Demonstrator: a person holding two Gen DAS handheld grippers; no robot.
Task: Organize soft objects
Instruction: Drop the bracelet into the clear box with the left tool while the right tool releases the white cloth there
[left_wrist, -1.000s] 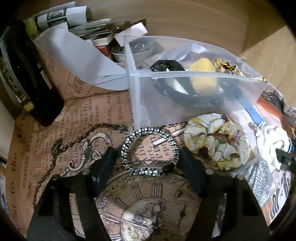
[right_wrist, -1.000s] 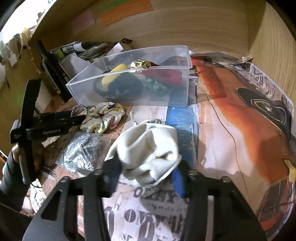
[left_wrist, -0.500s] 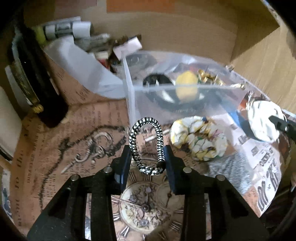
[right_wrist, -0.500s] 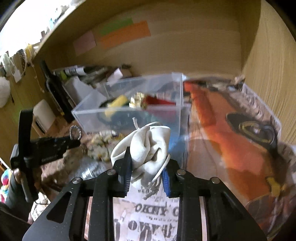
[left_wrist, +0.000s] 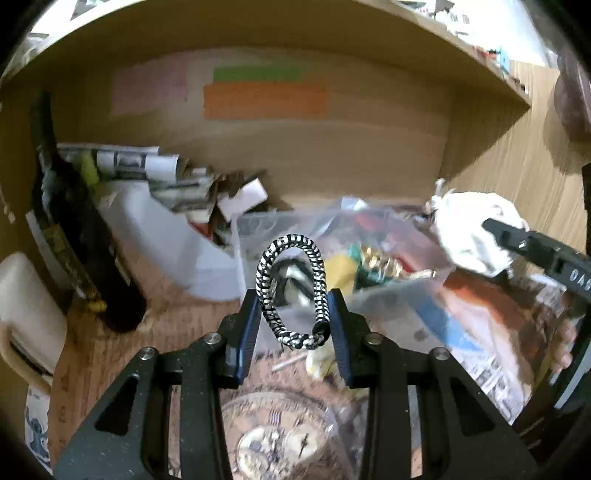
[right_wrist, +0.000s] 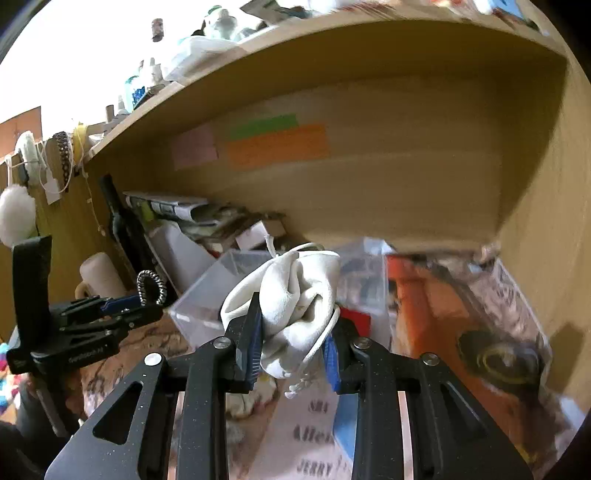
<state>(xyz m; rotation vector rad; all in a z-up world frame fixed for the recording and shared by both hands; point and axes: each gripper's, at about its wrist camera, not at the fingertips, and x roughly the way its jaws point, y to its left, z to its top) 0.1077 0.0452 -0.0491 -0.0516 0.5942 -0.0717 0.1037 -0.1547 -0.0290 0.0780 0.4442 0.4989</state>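
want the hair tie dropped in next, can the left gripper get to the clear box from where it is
Probably yes. The left gripper holds the hair tie in the air with the clear box right ahead, its top open and nothing between them.

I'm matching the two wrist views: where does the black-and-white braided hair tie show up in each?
Left wrist view: the braided hair tie stands at centre, pinched between the left gripper fingers.
Right wrist view: it is small at left of centre, sticking up from the left gripper.
Shared landmark: the orange sticky note on the back panel.
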